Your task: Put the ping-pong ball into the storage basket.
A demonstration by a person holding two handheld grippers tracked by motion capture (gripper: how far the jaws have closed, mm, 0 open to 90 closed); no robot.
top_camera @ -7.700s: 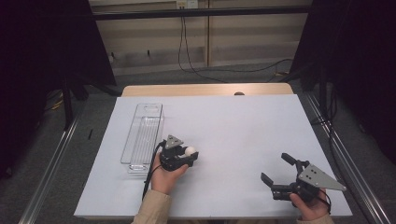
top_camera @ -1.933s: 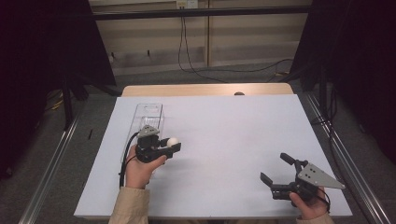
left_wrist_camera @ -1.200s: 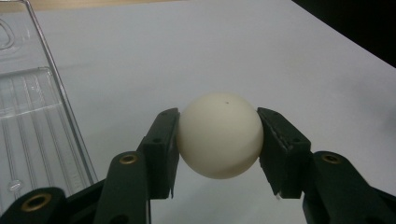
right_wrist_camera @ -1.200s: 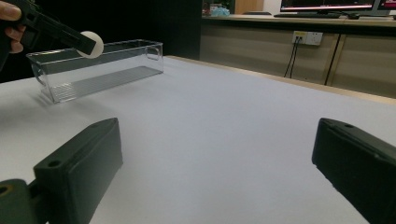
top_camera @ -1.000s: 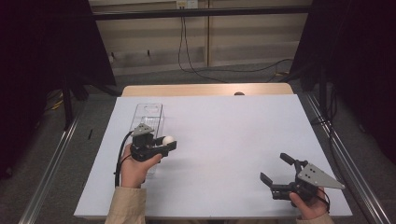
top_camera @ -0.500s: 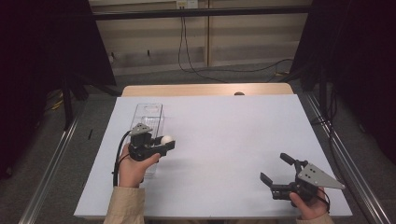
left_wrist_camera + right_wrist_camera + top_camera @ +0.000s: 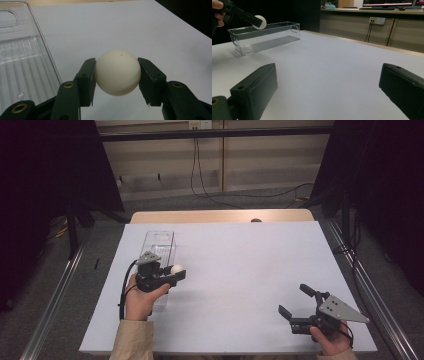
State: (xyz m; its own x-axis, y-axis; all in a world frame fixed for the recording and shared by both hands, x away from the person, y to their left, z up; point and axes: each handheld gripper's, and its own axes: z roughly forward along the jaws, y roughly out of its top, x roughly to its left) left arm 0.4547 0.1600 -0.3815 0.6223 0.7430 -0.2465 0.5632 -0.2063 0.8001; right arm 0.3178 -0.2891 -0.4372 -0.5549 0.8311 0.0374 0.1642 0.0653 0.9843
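Left of centre in the high view, my left gripper [image 7: 176, 276] has drifted up and left since the earlier frames, and it now hangs right at the near end of the clear bin [image 7: 159, 245]. Its jaws are clamped on the white ball [image 7: 177, 269], and in the left gripper view that ball [image 7: 117, 72] sits squeezed between both pads with the bin's ribbed floor [image 7: 22, 70] off at the left edge. My read: the carry is nearly over, and the ball still sits just outside the bin's long wall, so I need a small shift over the rim before letting go. Lower right in the high view, my right gripper [image 7: 295, 309] hasn't budged, jaws spread wide and holding nothing, resting low on the surface [image 7: 250, 265]. That surface is a plain white sheet over a wooden top, bare apart from the bin. Behind it I see a pale wall with cables hanging, dark curtains either side, grey floor.
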